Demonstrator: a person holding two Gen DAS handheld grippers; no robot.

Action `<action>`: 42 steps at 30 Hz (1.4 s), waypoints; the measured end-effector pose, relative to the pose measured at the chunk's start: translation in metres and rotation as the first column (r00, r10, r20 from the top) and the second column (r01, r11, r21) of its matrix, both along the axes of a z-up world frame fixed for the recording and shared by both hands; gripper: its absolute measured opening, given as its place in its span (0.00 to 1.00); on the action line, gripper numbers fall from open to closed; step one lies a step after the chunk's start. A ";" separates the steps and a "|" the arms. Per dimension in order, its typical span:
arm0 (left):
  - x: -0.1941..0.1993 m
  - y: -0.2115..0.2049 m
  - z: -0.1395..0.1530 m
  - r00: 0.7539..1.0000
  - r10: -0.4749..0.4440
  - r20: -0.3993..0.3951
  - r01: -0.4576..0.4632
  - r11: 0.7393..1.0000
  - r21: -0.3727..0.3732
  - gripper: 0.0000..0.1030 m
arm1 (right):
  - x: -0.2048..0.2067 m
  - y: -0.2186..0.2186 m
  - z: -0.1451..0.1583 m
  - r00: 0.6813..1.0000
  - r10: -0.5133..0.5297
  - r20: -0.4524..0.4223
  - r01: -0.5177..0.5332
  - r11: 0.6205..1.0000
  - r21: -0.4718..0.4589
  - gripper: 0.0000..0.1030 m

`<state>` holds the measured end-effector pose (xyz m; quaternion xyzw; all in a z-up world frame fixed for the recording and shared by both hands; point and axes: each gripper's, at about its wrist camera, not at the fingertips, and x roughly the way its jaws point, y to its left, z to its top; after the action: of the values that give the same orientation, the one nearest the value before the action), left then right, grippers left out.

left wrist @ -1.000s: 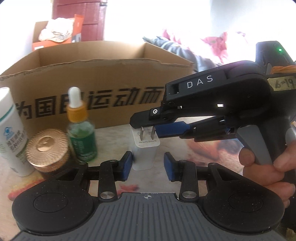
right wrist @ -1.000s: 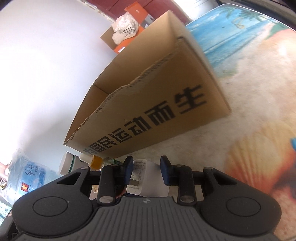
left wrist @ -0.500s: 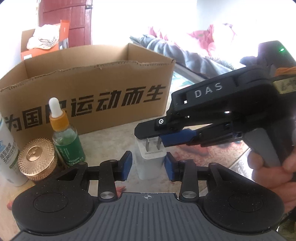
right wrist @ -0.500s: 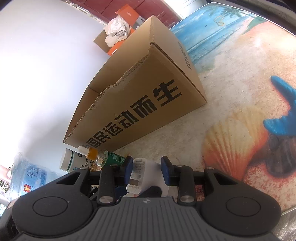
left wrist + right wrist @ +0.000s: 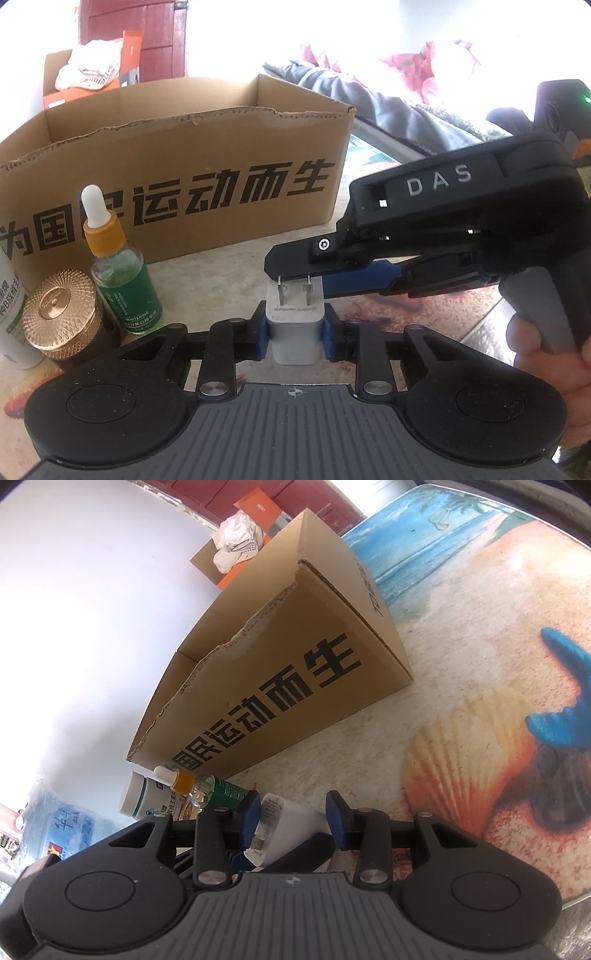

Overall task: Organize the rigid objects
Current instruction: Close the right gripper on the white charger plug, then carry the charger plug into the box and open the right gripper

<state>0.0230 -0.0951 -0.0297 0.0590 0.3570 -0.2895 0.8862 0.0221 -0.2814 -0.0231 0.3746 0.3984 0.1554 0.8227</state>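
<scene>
A white plug adapter [image 5: 295,328] stands prongs up between the blue pads of my left gripper [image 5: 295,330], which is shut on its body. My right gripper [image 5: 295,273] reaches in from the right above the adapter, its fingers around the prongs. In the right wrist view the adapter [image 5: 284,823] sits between the spread pads of my right gripper [image 5: 293,814], which is open, with a gap on the right side. An open cardboard box [image 5: 177,162] with black characters stands behind; it also shows in the right wrist view [image 5: 295,672].
A green dropper bottle [image 5: 122,273], a gold-lidded jar [image 5: 61,317] and a white bottle [image 5: 11,306] stand at the left before the box. The table has a beach-print cover [image 5: 480,664]. A water jug [image 5: 55,830] sits at far left.
My left gripper has closed on the adapter, which earlier stood loose between its open pads. My right gripper has opened wider around the adapter. The box has shifted left in view.
</scene>
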 end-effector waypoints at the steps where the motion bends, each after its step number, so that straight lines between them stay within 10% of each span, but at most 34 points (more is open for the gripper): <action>1: -0.001 0.000 0.002 1.000 0.004 0.005 -0.004 1.000 0.001 0.25 | -0.001 0.001 0.002 1.000 0.001 0.008 -0.001 1.000 0.000 0.40; 18: 0.030 0.016 0.128 0.979 0.042 0.197 -0.036 0.999 -0.039 0.25 | 0.051 0.012 0.132 0.935 0.142 0.324 -0.127 0.990 -0.066 0.39; 28: 0.161 0.002 0.126 0.993 0.106 -0.054 -0.107 0.994 -0.014 0.25 | 0.190 0.018 0.128 0.969 0.218 0.117 -0.207 0.973 -0.101 0.38; 33: 0.219 0.002 0.096 0.962 0.147 -0.231 -0.150 0.989 0.007 0.25 | 0.245 0.023 0.094 0.973 0.230 -0.024 -0.231 0.967 -0.109 0.37; 42: 0.266 -0.002 0.061 0.915 0.241 -0.324 -0.226 0.970 0.084 0.25 | 0.296 0.045 0.057 0.950 0.283 -0.130 -0.302 0.940 -0.160 0.38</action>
<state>0.2892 -0.0973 0.0317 -0.0139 0.5121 -0.1792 0.8399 0.3183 -0.2365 0.0338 0.2438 0.5046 0.2199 0.7985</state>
